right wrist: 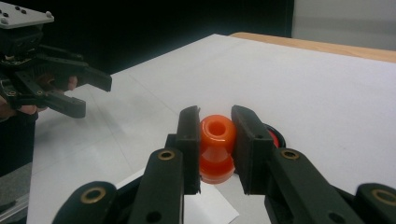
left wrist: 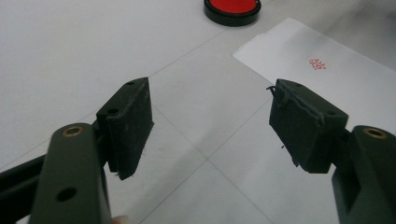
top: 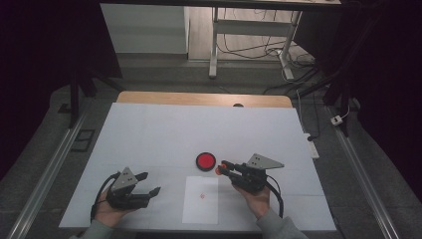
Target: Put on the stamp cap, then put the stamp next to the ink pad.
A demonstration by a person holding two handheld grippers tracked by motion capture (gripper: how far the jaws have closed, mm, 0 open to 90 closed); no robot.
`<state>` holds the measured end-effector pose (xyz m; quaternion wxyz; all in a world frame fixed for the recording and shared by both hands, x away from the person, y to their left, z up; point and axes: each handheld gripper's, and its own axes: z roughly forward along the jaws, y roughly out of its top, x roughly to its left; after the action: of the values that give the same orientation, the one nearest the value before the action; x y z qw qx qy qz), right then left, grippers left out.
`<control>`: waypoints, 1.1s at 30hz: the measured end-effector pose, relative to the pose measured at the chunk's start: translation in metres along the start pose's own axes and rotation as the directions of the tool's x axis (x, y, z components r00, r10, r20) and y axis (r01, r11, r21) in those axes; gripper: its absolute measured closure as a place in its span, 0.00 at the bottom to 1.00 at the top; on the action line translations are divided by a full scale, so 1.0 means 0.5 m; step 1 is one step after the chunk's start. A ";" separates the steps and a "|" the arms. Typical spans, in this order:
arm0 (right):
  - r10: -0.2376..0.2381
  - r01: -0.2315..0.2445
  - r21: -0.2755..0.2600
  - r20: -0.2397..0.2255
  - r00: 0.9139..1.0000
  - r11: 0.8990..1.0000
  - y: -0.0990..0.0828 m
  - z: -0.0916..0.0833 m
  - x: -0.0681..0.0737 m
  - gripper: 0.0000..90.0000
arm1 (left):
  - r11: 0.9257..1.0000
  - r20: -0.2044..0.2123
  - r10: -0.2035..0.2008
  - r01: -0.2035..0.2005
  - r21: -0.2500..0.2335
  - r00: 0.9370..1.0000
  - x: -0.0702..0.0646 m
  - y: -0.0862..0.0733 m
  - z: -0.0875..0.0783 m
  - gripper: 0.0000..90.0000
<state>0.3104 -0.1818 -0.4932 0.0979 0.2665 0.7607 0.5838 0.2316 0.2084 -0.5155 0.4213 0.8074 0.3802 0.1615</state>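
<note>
Two black jaws of our right gripper [right wrist: 215,140] are clamping the orange stamp [right wrist: 216,145] beside the red ink pad [top: 205,161]; our left gripper [left wrist: 210,123] is gaping empty near the table's [top: 149,129] front edge.

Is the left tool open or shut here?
Open. In the left gripper view the left tool has its two pads standing wide apart with only bare table between them; the high view shows its jaws spread too.

- I can read no words or numbers anywhere.
- The white paper sheet [left wrist: 327,79] carries one small red stamped mark [left wrist: 317,64], too small to make out.
</note>
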 end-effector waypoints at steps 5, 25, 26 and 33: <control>-0.001 0.001 -0.005 0.007 1.000 1.000 0.004 -0.004 -0.004 0.81 | 1.000 -0.009 -0.009 0.009 0.003 1.000 0.010 -0.003 -0.001 0.33; 0.009 -0.013 0.031 0.106 0.994 0.999 0.019 0.020 -0.072 0.81 | 1.000 -0.003 -0.012 0.012 0.022 1.000 0.014 -0.004 0.006 0.33; 0.010 -0.014 0.035 0.111 0.994 0.999 0.019 0.025 -0.076 0.81 | 1.000 -0.003 -0.013 0.013 0.023 1.000 0.015 -0.004 0.006 0.33; 0.002 -0.011 0.068 0.136 0.991 0.998 0.018 0.058 -0.098 0.81 | 0.999 0.000 -0.014 0.014 0.030 1.000 0.014 -0.004 0.010 0.33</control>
<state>0.3674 -0.1813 -0.5014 0.1386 0.3113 0.7709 0.5382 0.2383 0.2116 -0.5203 0.4105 0.8109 0.3880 0.1529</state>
